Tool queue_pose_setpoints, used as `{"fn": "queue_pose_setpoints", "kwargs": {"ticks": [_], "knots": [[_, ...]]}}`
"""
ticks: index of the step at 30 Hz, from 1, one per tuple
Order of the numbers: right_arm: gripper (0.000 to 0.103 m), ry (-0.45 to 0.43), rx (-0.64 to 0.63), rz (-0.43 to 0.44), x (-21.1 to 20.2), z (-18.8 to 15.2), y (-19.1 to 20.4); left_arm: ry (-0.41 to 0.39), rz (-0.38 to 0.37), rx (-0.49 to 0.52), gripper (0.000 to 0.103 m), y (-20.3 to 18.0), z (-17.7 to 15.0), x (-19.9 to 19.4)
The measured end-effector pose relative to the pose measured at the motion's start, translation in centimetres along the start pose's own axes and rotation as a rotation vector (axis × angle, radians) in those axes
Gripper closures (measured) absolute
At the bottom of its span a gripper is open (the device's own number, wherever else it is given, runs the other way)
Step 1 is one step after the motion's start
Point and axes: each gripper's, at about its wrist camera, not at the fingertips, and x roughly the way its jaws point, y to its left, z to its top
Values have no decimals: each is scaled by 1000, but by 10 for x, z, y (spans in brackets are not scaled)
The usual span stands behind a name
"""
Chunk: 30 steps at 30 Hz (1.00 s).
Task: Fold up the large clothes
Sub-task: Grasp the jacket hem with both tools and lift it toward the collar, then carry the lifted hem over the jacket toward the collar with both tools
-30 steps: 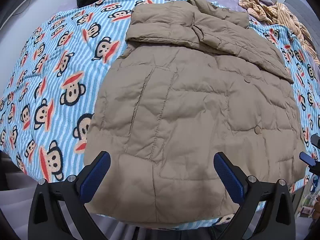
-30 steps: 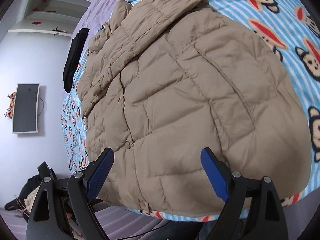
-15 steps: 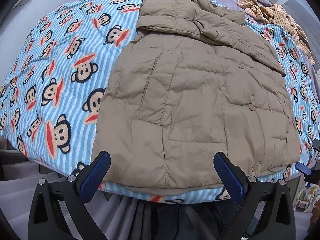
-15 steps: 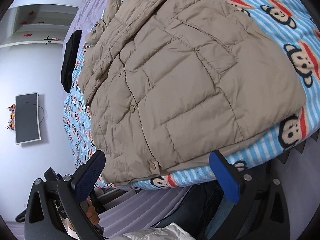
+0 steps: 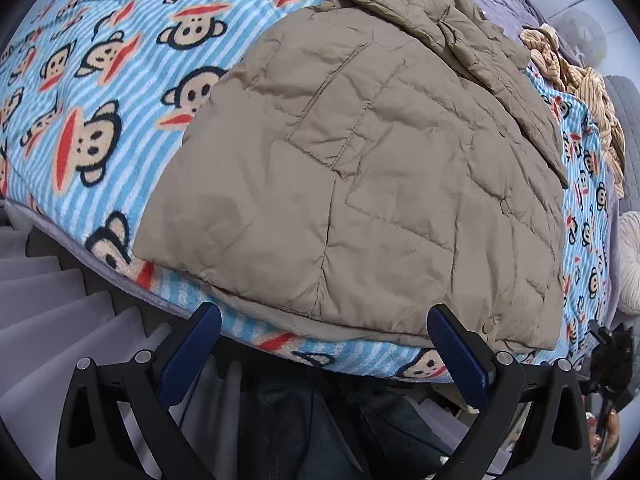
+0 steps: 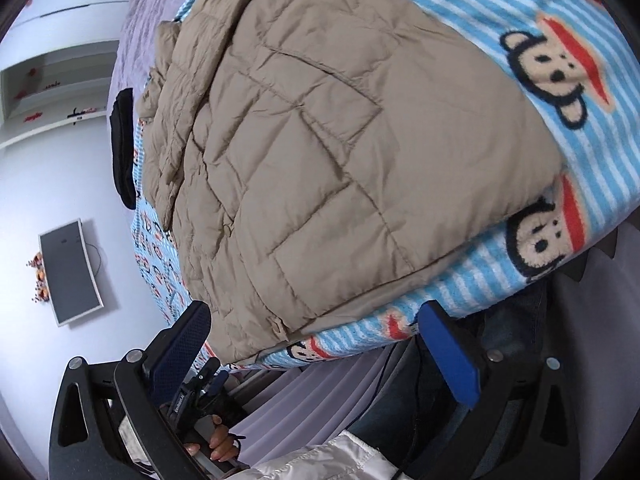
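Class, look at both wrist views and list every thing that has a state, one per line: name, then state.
Tan puffer jacket: lying flat on the bed, sleeve folded across its top, held by neither gripper.
Monkey-print blanket: spread over the bed, under the jacket.
Left gripper: jaws open, nothing between them.
Right gripper: jaws open, nothing between them, having just been opening.

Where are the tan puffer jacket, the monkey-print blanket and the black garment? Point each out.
tan puffer jacket (image 5: 380, 184): left wrist view, quilted front panel.
monkey-print blanket (image 5: 100, 92): left wrist view, bare striped area.
black garment (image 6: 122, 148): right wrist view, its middle.
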Motion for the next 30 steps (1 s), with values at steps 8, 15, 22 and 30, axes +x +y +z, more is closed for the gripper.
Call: {"fn": "queue_pose_setpoints", "kwargs": {"ticks": [8, 15, 22, 30], "knots": [[25, 9, 152, 60, 14, 4, -49, 54, -160, -158, 0, 30, -10, 27], [30, 2, 195, 93, 30, 17, -65, 88, -201, -209, 0, 39, -5, 55], [30, -15, 252, 157, 41, 28, -66, 1, -293, -187, 0, 21, 17, 37], [30, -68, 295, 279, 40, 37, -56, 42, -171, -106, 69, 5, 47, 51]]}}
